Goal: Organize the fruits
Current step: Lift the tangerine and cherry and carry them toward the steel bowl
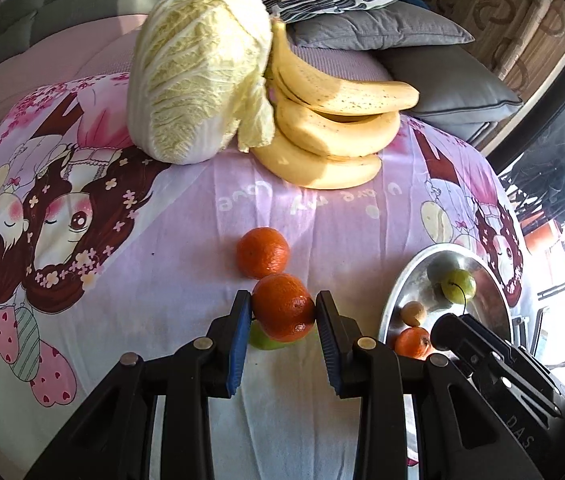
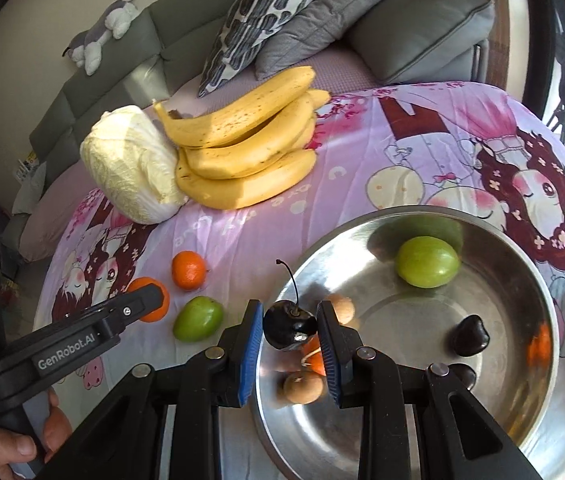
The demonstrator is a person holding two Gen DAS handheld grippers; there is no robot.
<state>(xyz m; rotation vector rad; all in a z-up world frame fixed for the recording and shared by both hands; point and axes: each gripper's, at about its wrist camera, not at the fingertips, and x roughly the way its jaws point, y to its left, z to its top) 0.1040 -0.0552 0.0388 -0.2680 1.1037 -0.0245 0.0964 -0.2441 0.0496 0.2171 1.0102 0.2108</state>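
My left gripper is shut on a mandarin and holds it above the cloth, over a green fruit that is mostly hidden beneath it. A second mandarin lies just beyond. My right gripper is shut on a dark cherry with a long stem, held over the near left rim of the steel bowl. The bowl holds a green fruit, another dark cherry, two brown longans and a mandarin partly hidden behind my fingers.
A bunch of bananas and a napa cabbage lie at the far side of the cartoon-print cloth. Cushions and a grey sofa sit behind. A green fruit and a mandarin lie left of the bowl.
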